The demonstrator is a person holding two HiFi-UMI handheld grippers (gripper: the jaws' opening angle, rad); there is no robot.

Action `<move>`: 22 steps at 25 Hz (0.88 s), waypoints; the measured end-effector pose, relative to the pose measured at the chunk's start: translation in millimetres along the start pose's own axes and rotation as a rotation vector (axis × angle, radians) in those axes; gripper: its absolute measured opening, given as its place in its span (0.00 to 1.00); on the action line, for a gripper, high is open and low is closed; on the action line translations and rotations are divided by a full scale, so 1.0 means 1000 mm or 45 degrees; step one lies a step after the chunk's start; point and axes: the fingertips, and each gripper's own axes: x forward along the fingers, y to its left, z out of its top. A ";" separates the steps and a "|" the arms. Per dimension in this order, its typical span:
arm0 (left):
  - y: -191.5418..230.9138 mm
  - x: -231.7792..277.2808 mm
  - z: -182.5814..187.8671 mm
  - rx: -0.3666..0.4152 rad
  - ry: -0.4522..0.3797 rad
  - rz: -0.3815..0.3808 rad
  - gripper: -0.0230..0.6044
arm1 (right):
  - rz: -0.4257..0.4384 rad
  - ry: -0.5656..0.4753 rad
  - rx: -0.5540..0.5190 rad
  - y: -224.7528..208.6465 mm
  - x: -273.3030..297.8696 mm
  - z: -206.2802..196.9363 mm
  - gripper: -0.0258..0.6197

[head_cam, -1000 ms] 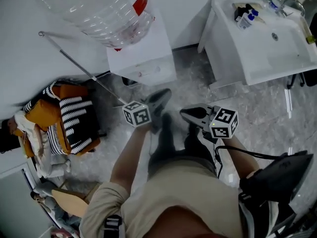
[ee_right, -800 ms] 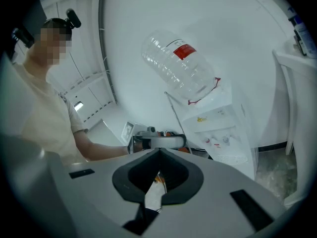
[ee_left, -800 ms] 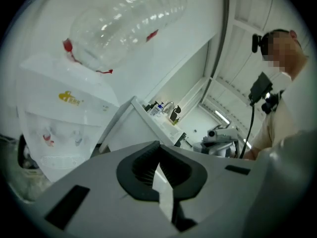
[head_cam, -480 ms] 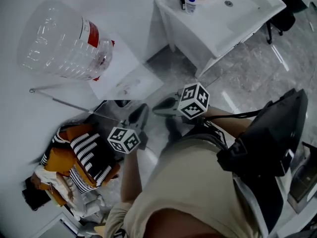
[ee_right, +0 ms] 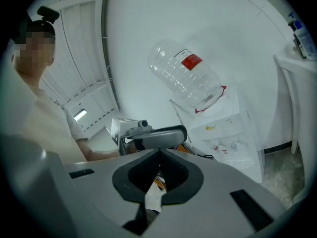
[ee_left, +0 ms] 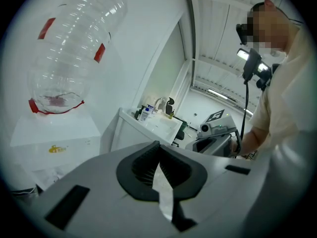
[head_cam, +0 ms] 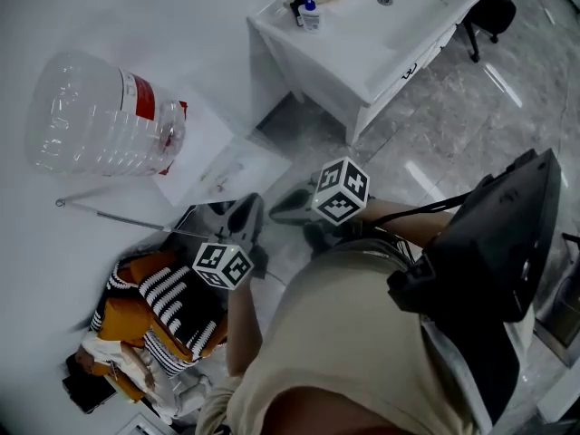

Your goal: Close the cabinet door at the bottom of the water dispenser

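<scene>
The white water dispenser (head_cam: 222, 157) stands against the wall with a clear, empty-looking bottle (head_cam: 100, 125) on top. It also shows in the left gripper view (ee_left: 52, 143) and in the right gripper view (ee_right: 225, 128). I cannot make out its bottom cabinet door in any view. My left gripper (head_cam: 252, 203) is shut and empty, held in the air in front of the dispenser's base. My right gripper (head_cam: 279, 212) hovers just beside it, also shut with nothing in it. In each gripper view the jaws meet at the tips (ee_left: 158, 144) (ee_right: 158, 150).
A white sink cabinet (head_cam: 362, 53) with small bottles (head_cam: 304, 7) stands to the dispenser's right. An orange and striped bundle (head_cam: 154, 315) lies on the floor at the left. A thin metal rod (head_cam: 118, 217) leans by the wall. The floor is grey marble (head_cam: 435, 143).
Both grippers have risen from near the floor, the left one more, and it has rolled. The head view has swung, so the dispenser and sink now sit further left.
</scene>
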 end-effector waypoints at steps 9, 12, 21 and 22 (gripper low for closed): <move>-0.027 0.021 0.006 0.016 -0.026 0.040 0.03 | 0.037 -0.113 0.011 0.011 -0.040 0.019 0.07; -0.041 0.032 -0.001 0.014 -0.022 0.062 0.03 | 0.074 -0.098 0.026 0.012 -0.057 0.013 0.07; -0.045 0.010 0.018 0.160 -0.121 0.210 0.02 | 0.075 -0.154 -0.130 0.035 -0.082 0.008 0.07; -0.045 0.006 0.019 0.161 -0.144 0.223 0.03 | 0.111 -0.132 -0.178 0.042 -0.081 0.007 0.07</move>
